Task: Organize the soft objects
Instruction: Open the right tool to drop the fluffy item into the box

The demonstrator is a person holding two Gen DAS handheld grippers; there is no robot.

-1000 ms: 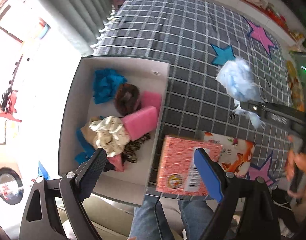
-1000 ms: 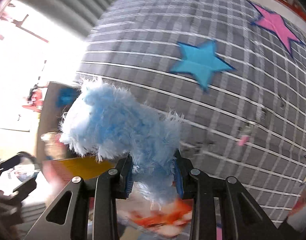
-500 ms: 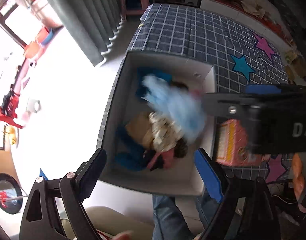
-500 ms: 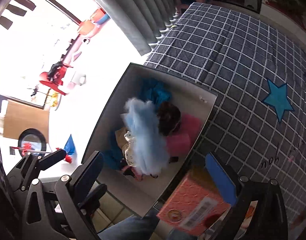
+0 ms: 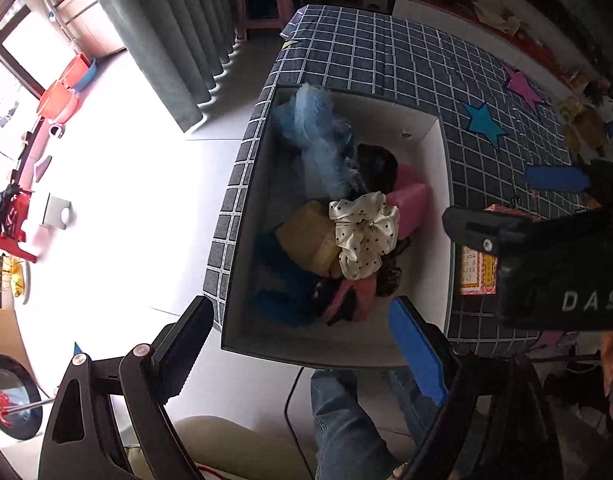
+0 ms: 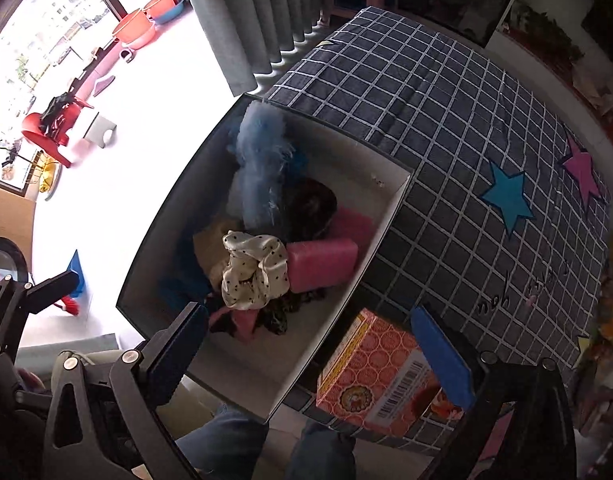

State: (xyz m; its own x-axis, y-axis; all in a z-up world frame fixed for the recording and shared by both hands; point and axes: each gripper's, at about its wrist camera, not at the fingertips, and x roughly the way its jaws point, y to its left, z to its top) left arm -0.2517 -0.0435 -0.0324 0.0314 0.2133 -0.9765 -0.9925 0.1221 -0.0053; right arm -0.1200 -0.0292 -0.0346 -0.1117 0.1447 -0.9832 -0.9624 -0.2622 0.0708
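Box [image 6: 390, 216] sat on table's [image 6: 466, 92] left edge, centre of my right wrist frame. Fluffy toy [image 6: 262, 160] lay in box's upper part. Scrunchie [image 6: 254, 272] sat below it, mid-box. Sponge block [image 6: 322, 260] lay just right of scrunchie, touching it. Carton [image 6: 378, 376] stood on table, lower right of box, outside it. My legs [image 5: 346, 420] were below box in left wrist frame.
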